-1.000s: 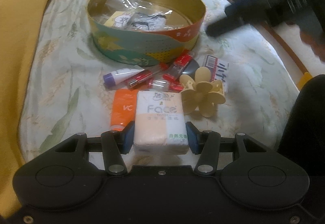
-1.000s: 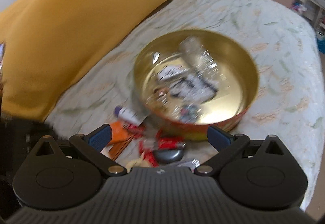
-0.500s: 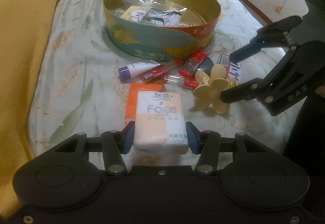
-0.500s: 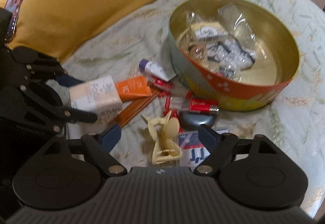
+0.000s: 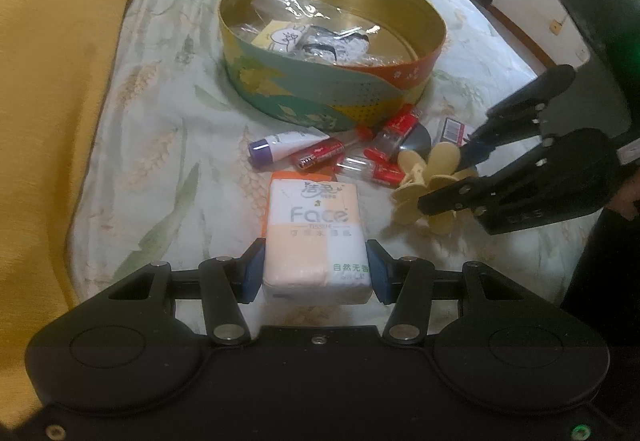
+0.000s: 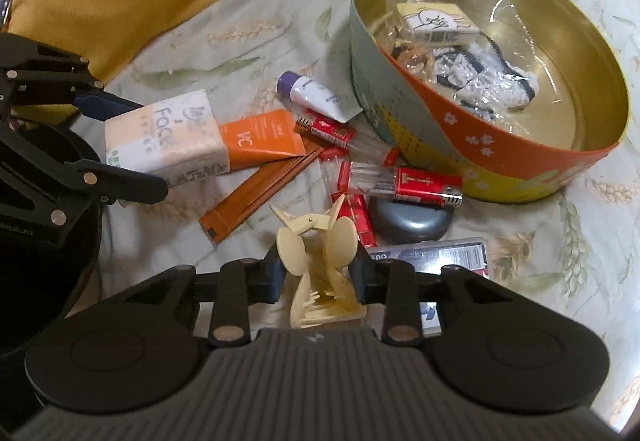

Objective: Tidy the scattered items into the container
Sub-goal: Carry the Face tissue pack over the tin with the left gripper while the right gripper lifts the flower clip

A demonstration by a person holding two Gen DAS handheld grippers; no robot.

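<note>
1. left gripper [image 5: 315, 277]: jaws part open, blue pads pressed on both sides of a peach-and-white soft tissue pack [image 5: 314, 235], held just above the floral bedsheet [image 5: 168, 113].
2. right gripper [image 6: 316, 273]: jaws closing; cream plastic claw hair clip [image 6: 318, 265] between the pads, both touching it.
3. round gold-lined tin container [image 5: 332, 97] stands beyond the clutter, clear bagged items inside.
4. red tubes [image 6: 408, 183], orange sachet [image 6: 260, 139] lie beside the tin.

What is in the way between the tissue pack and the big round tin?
The pale tissue pack, held by the left gripper, has a purple-capped white tube and red batteries lying before the round gold-lined tin. Lifted over them, the tin's open top looks free.
</note>
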